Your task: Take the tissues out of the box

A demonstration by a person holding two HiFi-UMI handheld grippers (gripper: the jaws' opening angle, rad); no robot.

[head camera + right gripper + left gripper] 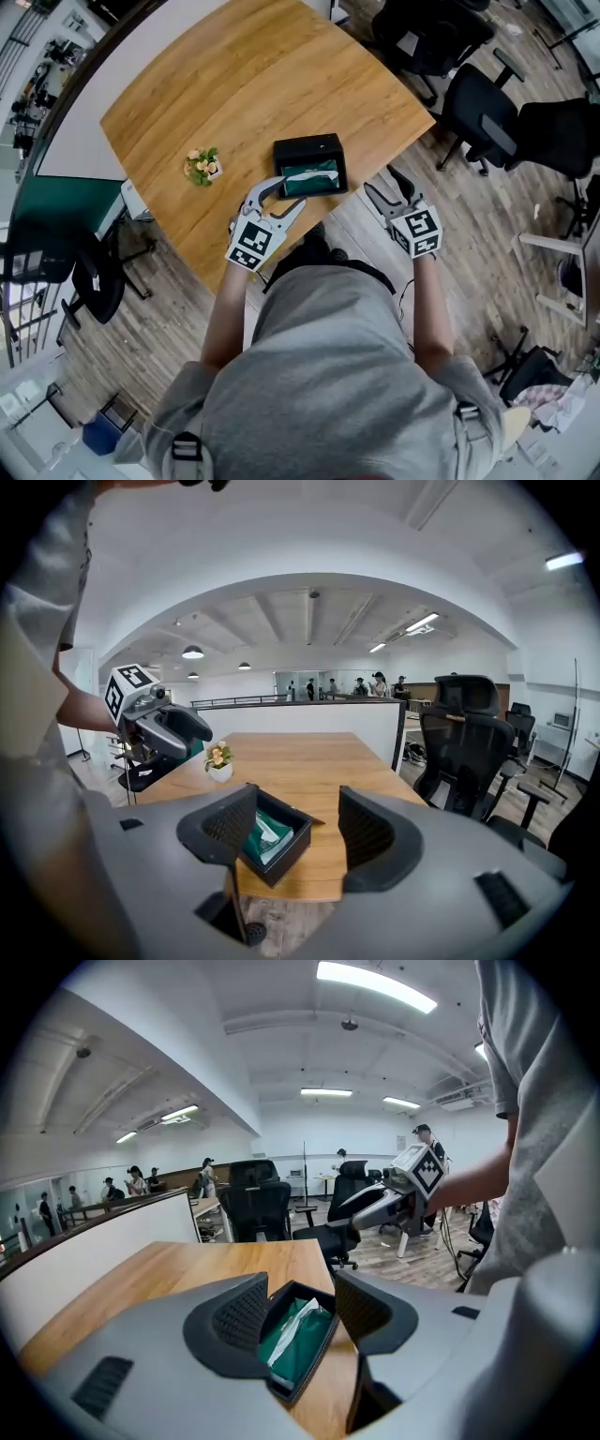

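Left gripper view: tissues (298, 1337) just beyond parted jaws; right gripper (300, 822) likewise agape.

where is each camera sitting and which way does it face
Head view: on the person's head, looking steeply down at the table, black box, left gripper and right gripper; arms, grey shirt show.
Left gripper view: on the left gripper, facing past its open jaws over the box toward office chairs; right arm, shirt show.
Right gripper view: on the right gripper, facing between its open jaws over the box toward the flower pot; left arm shows.
Shared: both gripper views see the box and the other gripper.
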